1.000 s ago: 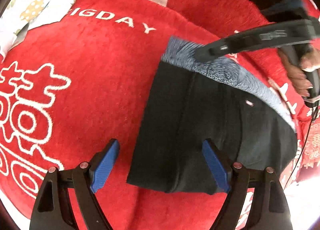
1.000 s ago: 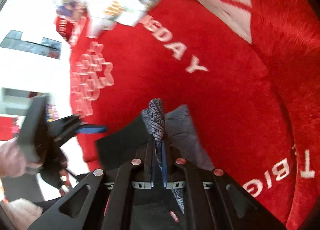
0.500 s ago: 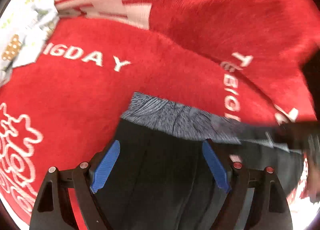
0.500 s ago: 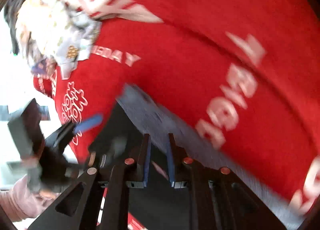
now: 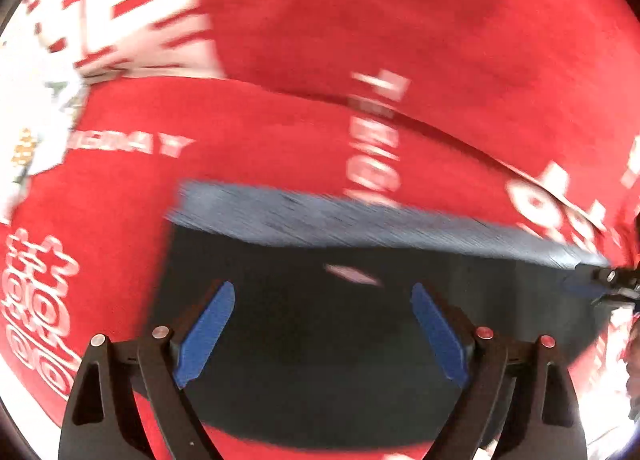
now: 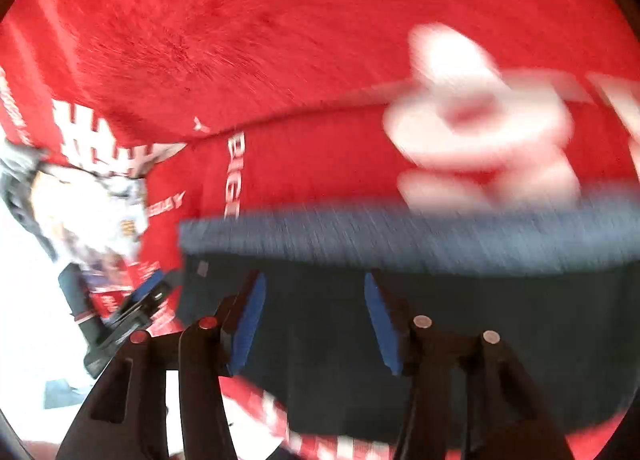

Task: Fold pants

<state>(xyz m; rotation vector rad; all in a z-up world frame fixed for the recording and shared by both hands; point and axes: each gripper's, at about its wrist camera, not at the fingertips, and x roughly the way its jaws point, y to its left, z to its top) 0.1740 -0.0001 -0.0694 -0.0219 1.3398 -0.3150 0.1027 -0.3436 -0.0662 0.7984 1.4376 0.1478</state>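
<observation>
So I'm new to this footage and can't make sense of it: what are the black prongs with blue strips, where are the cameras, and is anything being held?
Each picture comes from a camera on a hand-held gripper, looking forward along its two fingers. A person holds one tool in each hand. The black prongs with blue pads are those fingers: the left gripper and the right gripper. Below them lie dark pants with a grey waistband, spread on a red blanket with white lettering. Both pictures are blurred. Neither gripper holds anything: the left stands wide open, and the right's jaws have just been opening, with nothing pinched between them.
</observation>
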